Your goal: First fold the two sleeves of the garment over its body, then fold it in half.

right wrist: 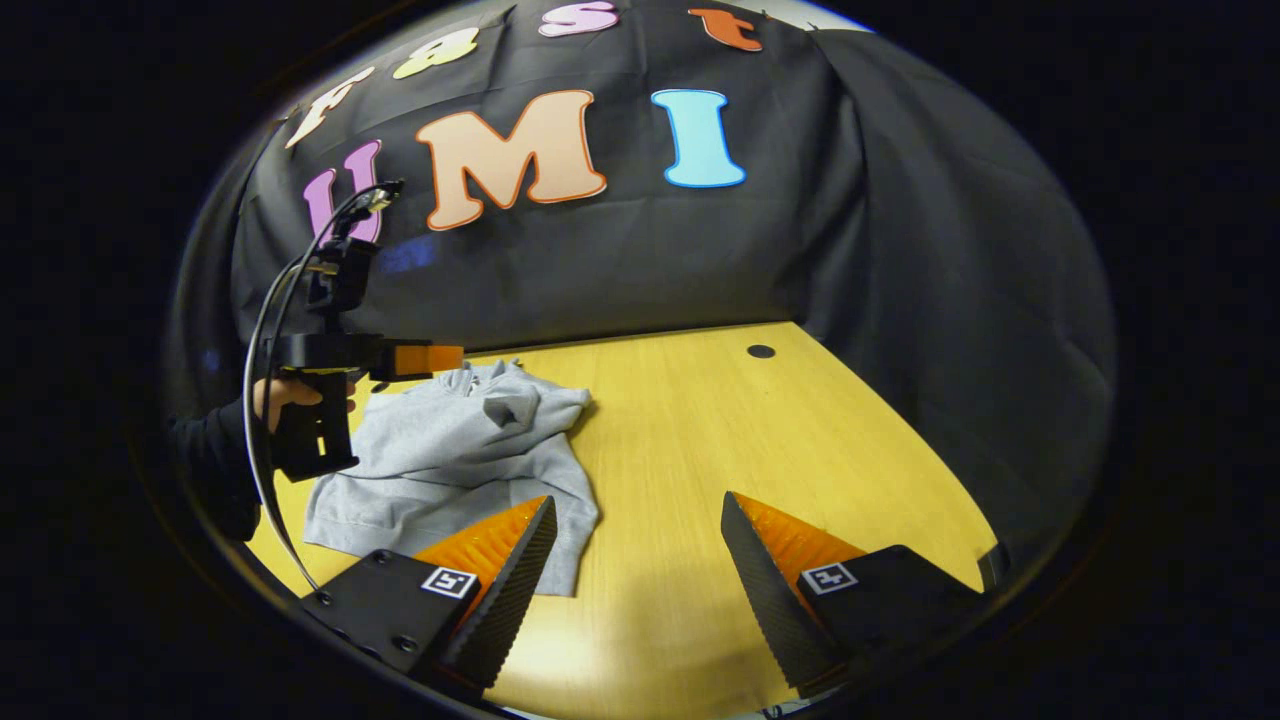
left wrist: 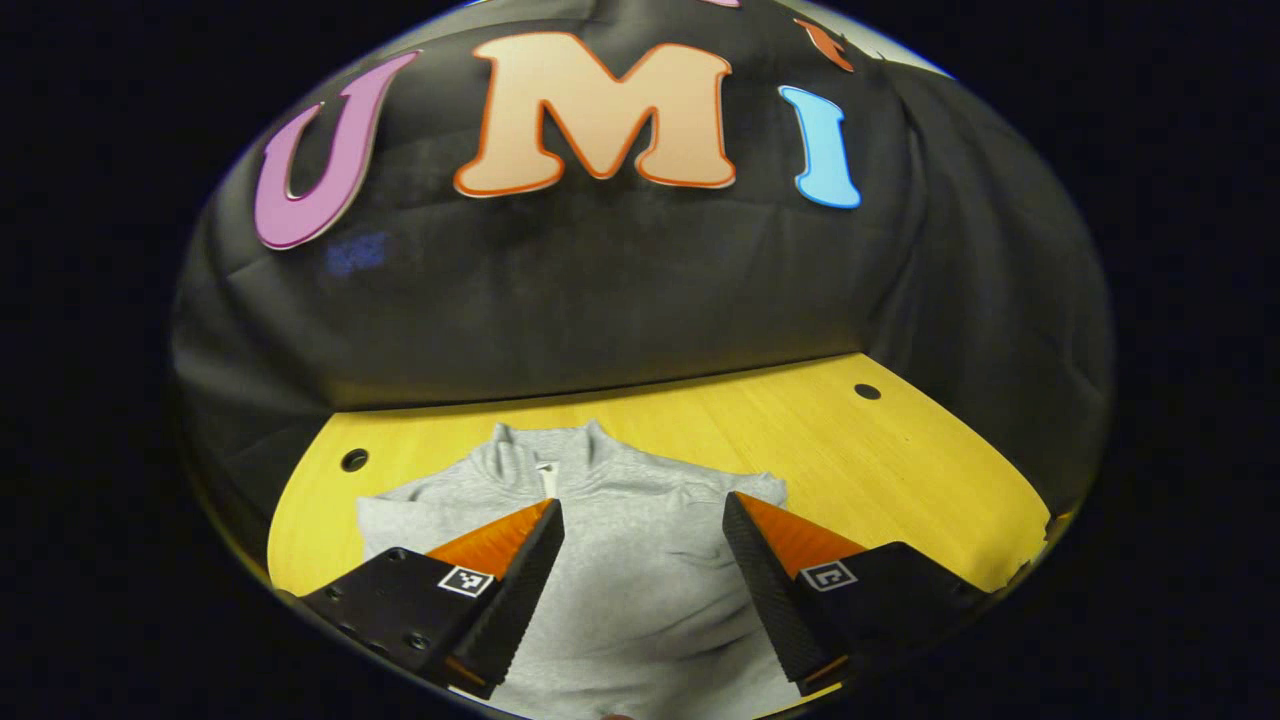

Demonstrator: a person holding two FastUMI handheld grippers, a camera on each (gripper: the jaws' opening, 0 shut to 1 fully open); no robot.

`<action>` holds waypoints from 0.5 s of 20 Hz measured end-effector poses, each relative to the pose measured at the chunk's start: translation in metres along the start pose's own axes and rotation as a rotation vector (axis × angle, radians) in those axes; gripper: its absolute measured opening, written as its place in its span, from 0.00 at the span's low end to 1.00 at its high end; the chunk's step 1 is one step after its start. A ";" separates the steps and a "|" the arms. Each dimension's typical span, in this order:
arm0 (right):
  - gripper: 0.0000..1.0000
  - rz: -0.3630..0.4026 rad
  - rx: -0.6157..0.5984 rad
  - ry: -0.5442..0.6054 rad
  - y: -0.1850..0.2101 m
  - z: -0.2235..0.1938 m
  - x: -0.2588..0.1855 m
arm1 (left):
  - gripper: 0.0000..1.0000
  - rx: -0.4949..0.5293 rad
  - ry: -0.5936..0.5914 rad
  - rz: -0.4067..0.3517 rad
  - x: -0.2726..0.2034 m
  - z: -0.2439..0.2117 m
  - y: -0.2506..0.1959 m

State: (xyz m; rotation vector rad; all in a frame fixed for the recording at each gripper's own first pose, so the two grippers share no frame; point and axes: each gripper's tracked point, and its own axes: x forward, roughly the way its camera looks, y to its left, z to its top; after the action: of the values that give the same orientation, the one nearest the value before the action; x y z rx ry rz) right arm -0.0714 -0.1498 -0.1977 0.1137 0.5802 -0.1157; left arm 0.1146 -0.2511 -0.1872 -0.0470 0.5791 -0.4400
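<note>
Left gripper view: sweatshirt (left wrist: pixel 620 560), label perhaps illegible.

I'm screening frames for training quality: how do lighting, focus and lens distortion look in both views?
Left gripper view: even light, grey garment and left gripper sharp, table edge bowed by the fisheye, a faint bluish glare patch on the cloth wall. Right gripper view: the same bowing, right gripper crisp, table evenly lit, scene dimmer towards the rim.

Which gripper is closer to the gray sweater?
The left. The left gripper hangs open right above the sweater, over its chest. The right gripper, also open, is off to the sweater's side, above the bare wooden table beside the hem.
</note>
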 end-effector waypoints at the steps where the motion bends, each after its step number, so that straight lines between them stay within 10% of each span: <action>1: 1.00 0.016 0.002 -0.001 0.008 0.001 0.003 | 0.95 -0.012 -0.006 0.017 -0.010 -0.001 0.013; 10: 0.99 0.097 -0.051 0.017 0.058 0.004 0.035 | 0.94 -0.055 -0.015 0.226 -0.100 -0.036 0.144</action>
State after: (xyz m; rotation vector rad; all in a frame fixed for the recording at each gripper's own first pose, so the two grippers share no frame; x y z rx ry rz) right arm -0.0318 -0.0962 -0.2097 0.0933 0.5930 -0.0061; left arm 0.0766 -0.0763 -0.1889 -0.0373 0.5748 -0.2040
